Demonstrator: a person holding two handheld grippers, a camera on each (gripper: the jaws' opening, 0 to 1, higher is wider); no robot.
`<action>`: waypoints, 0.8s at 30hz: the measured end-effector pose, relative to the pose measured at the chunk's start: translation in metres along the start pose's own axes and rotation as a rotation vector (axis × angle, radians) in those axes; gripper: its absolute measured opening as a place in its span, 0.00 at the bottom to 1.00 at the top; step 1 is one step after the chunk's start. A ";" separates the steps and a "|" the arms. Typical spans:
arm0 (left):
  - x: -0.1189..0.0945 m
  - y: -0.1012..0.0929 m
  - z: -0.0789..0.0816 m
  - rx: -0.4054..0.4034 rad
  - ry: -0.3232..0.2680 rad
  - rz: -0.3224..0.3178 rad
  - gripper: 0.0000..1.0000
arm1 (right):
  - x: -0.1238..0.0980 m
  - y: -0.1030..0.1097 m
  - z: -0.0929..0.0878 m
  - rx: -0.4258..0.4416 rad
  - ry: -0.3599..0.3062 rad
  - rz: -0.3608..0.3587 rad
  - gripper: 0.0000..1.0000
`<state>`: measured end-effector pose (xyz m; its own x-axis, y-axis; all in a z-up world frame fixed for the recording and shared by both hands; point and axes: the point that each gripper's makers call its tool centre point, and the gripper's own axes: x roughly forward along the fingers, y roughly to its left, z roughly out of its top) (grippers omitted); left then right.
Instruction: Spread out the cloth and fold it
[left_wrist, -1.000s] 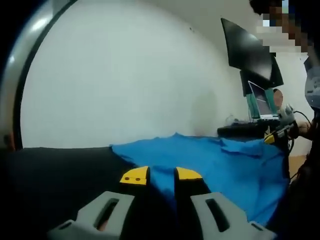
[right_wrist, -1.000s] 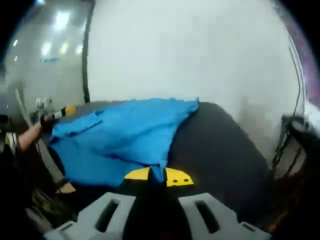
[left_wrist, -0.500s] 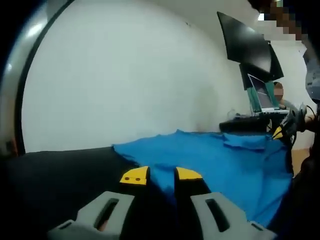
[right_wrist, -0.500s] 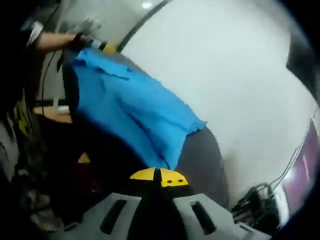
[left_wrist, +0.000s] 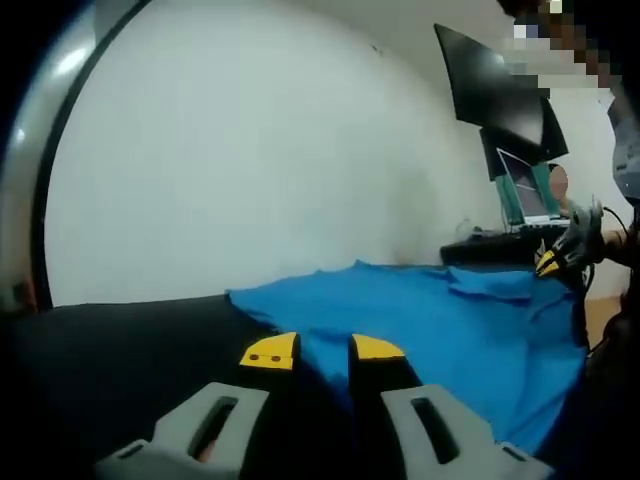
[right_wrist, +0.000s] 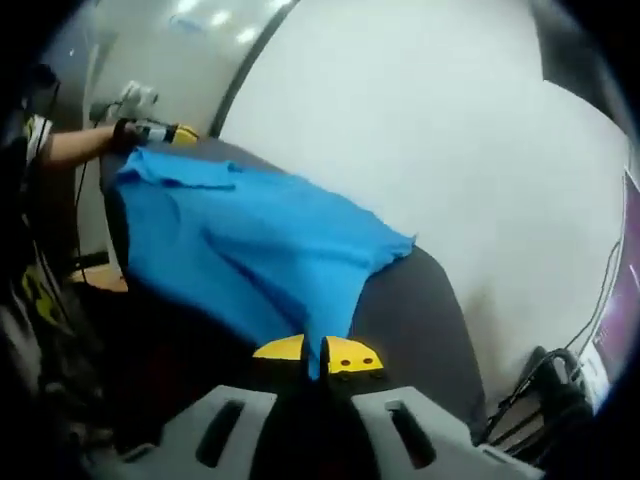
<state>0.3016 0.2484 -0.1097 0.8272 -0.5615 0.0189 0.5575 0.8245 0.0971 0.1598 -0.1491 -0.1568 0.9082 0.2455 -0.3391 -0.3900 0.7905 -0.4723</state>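
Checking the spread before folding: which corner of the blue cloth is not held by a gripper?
The pointed corner of the blue cloth lying on the black table near the white wall. The left gripper and right gripper pinch two others.

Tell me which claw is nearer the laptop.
Right. The right claw sits close beside the laptop, at the far corner of the blue cloth; the left claw grips the opposite end, across the cloth.

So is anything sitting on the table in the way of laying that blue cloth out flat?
Nothing visible does. The blue cloth lies partly over the dark table, whose bare part looks free. The right gripper already pinches a corner.
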 end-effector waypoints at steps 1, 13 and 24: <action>0.000 0.000 0.000 0.001 0.002 0.001 0.19 | -0.004 0.001 0.002 -0.023 -0.014 -0.004 0.00; 0.000 -0.001 0.000 0.001 0.003 0.001 0.19 | -0.023 0.008 0.002 -0.078 -0.013 0.043 0.00; -0.005 0.008 0.013 -0.077 -0.079 0.019 0.19 | 0.024 0.019 0.077 0.460 -0.299 0.190 0.10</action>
<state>0.3009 0.2574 -0.0957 0.8313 -0.5470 0.0986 0.5480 0.8363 0.0190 0.1862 -0.0849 -0.1117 0.8585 0.5015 -0.1070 -0.5045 0.8634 -0.0007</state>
